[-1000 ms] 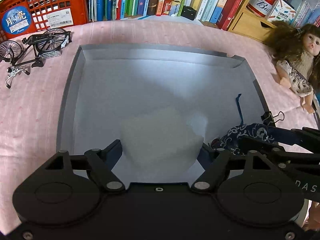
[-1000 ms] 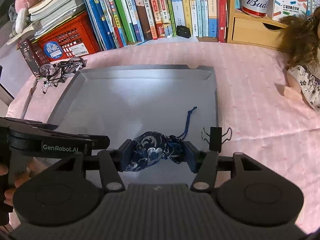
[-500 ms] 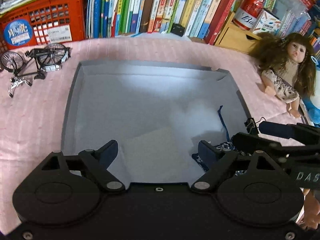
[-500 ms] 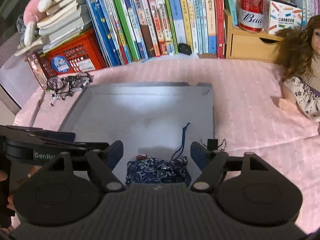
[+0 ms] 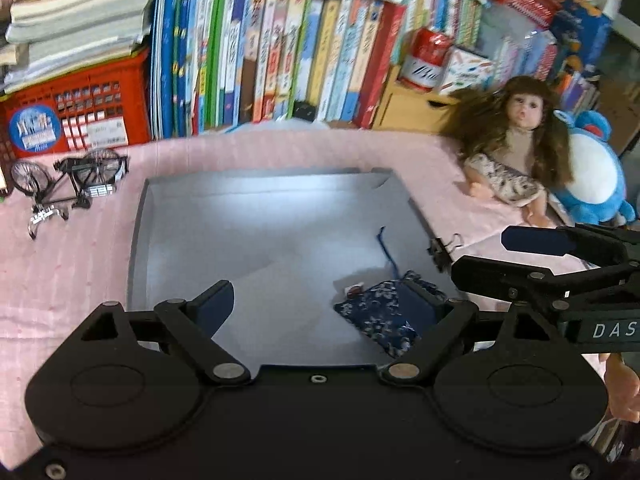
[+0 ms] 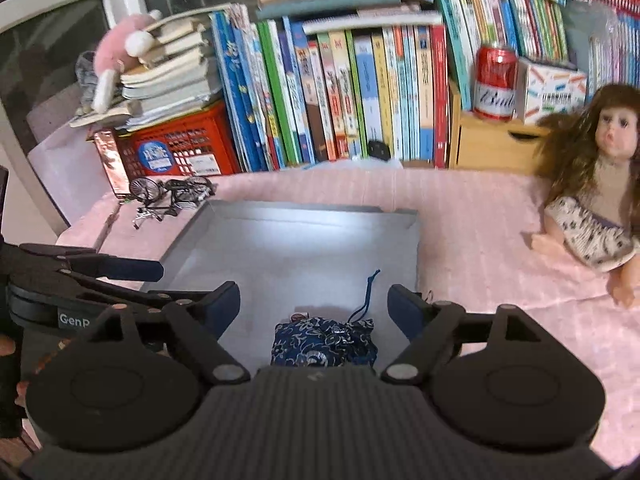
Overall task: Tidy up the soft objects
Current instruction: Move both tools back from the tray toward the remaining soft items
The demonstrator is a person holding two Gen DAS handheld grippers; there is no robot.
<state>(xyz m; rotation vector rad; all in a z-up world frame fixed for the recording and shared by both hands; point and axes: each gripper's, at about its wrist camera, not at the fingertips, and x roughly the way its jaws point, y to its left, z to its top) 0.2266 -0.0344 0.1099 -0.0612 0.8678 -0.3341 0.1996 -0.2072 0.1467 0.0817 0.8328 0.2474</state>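
The right gripper (image 6: 314, 306) is held with its jaws wide apart, having just been opening, and nothing is gripped between them; the blue patterned pouch (image 6: 323, 341) lies free on the floor of the grey tray (image 6: 304, 216), below the gap between the fingers. The left gripper (image 5: 320, 304) is likewise spread, its jaws having opened a little further, with only a pale sheet (image 5: 296, 312) on the tray floor seen between them. In the left wrist view the pouch (image 5: 376, 312) is partly hidden behind the right-hand finger of the left gripper. The pouch sits in the near right corner of the tray, its blue cord (image 6: 366, 294) trailing toward the tray's middle. A black binder clip (image 5: 442, 250) is found at the tray's right edge. Beyond the tray's right side a doll (image 6: 596, 200) lies on the pink cloth (image 6: 480, 216); at the tray's far left corner a model bicycle (image 6: 172, 194) stands.
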